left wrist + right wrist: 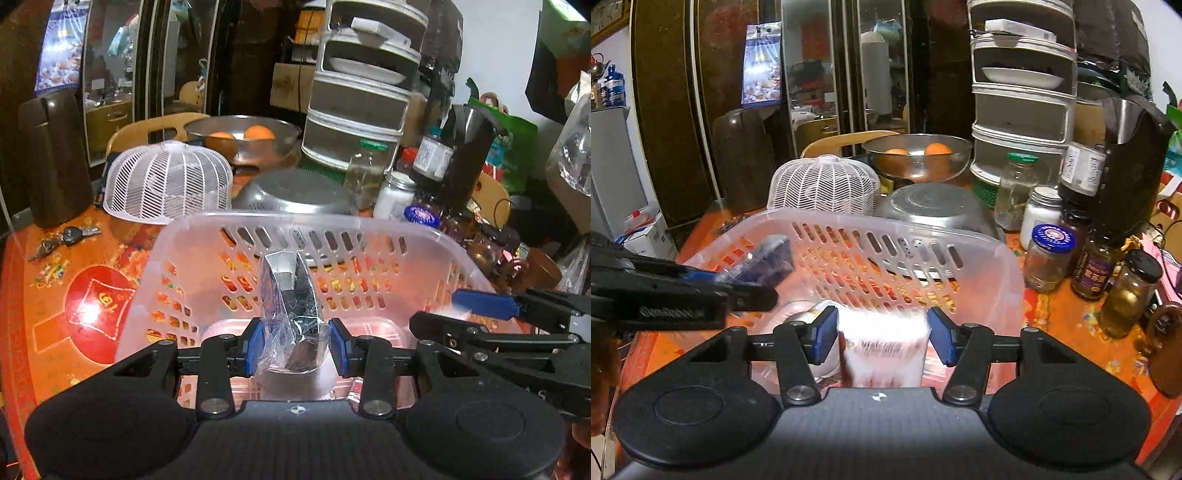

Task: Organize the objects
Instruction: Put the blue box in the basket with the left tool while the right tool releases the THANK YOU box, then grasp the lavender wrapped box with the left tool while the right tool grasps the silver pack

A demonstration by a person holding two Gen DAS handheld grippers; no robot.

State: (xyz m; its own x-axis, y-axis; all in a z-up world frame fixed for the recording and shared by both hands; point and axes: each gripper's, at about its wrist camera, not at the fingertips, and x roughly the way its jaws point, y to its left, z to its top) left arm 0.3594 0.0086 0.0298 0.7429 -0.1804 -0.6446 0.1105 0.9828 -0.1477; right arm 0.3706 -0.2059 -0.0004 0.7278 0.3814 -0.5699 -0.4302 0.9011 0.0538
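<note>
Above the basket's (295, 221) rim, left gripper (295, 345) clamps a foil packet (290, 295); right gripper (882, 338) stands unclamped around a white pack (886, 350).

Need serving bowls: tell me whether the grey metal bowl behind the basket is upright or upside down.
Upside down: the grey metal bowl shows its flat base on top, rim down.

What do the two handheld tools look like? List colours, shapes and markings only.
Left tool: matte black body, two rounded lobes at the rear, black linkage arms with silver rivets, blue pads on the fingertips, a small white cross-circle mark at centre. Right tool: same build, blue pads. Embossed lettering on the left tool's side is illegible. No sleeves or cables visible.
</note>
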